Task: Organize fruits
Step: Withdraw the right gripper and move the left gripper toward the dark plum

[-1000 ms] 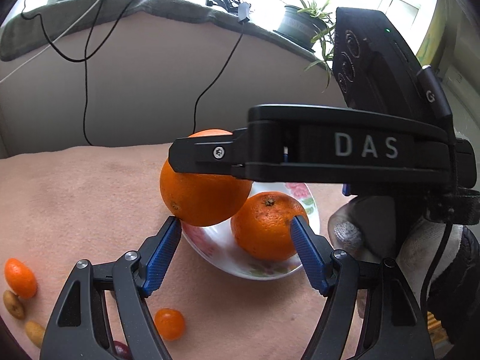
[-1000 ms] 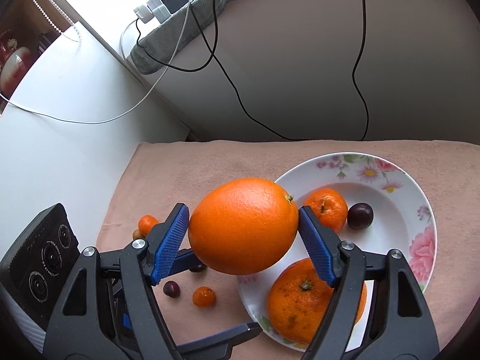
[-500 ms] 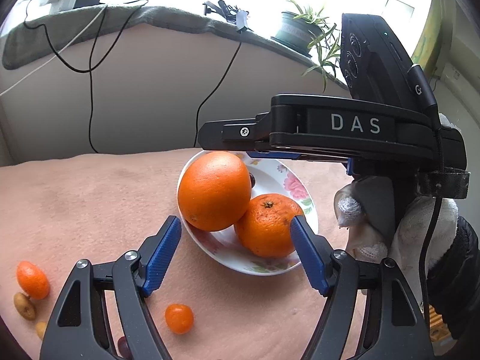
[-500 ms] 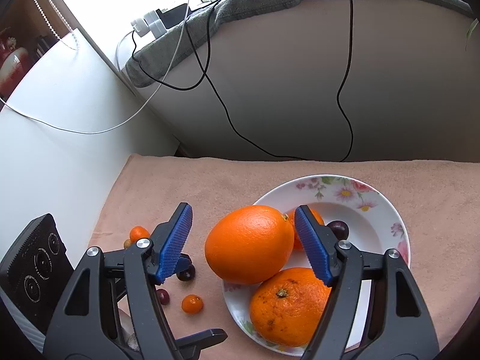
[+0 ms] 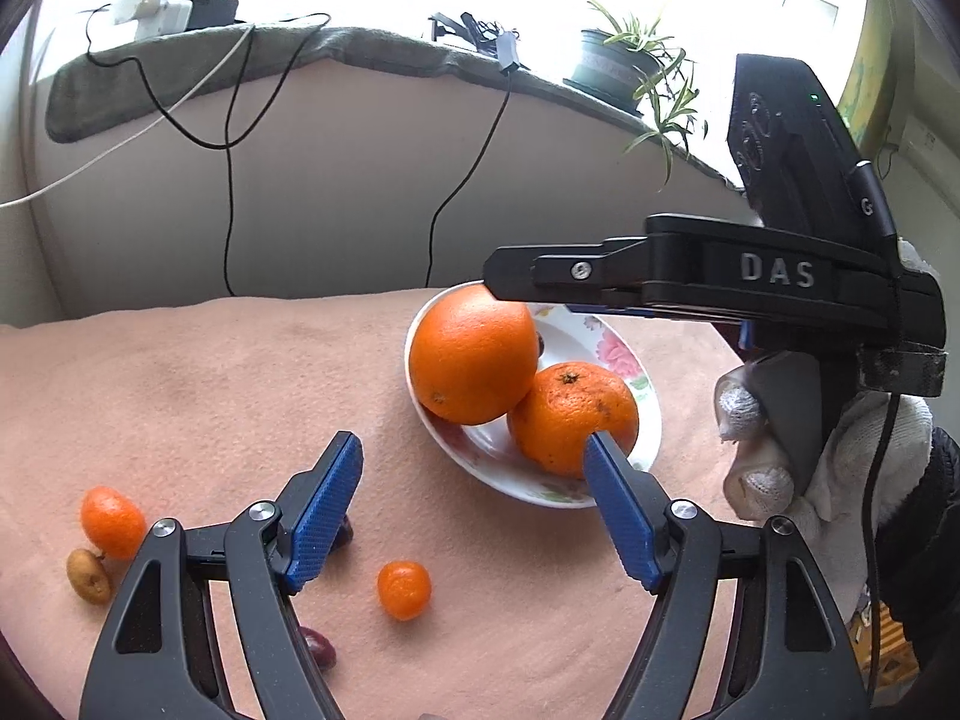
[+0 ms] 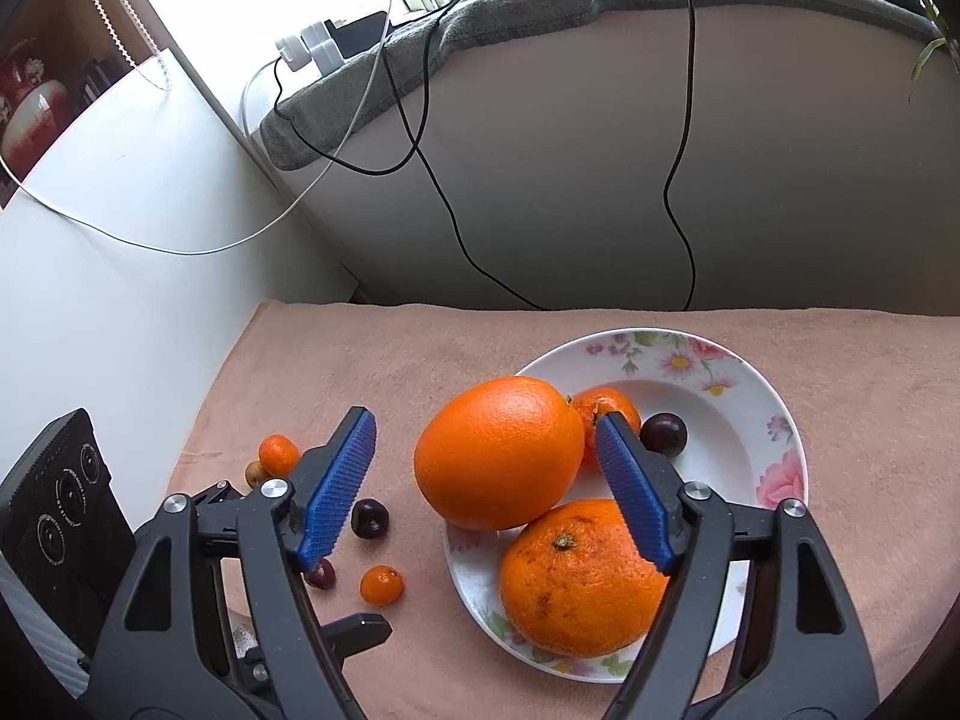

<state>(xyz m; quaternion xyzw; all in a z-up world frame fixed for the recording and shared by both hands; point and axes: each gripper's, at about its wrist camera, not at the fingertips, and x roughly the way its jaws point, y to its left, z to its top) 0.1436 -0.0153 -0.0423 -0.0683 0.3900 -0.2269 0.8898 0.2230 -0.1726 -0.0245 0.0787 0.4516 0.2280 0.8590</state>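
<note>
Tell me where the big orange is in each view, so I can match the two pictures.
Left wrist view: the big orange is right of centre, on the near-left rim of the plate, leaning on a smaller orange.
Right wrist view: the big orange is at centre, on the left rim of the plate, above the smaller orange.
Shared landmark: the flowered plate.

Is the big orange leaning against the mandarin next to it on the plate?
Touching. In the right wrist view the big orange presses against the mandarin with no gap between their skins, both on the plate.
</note>
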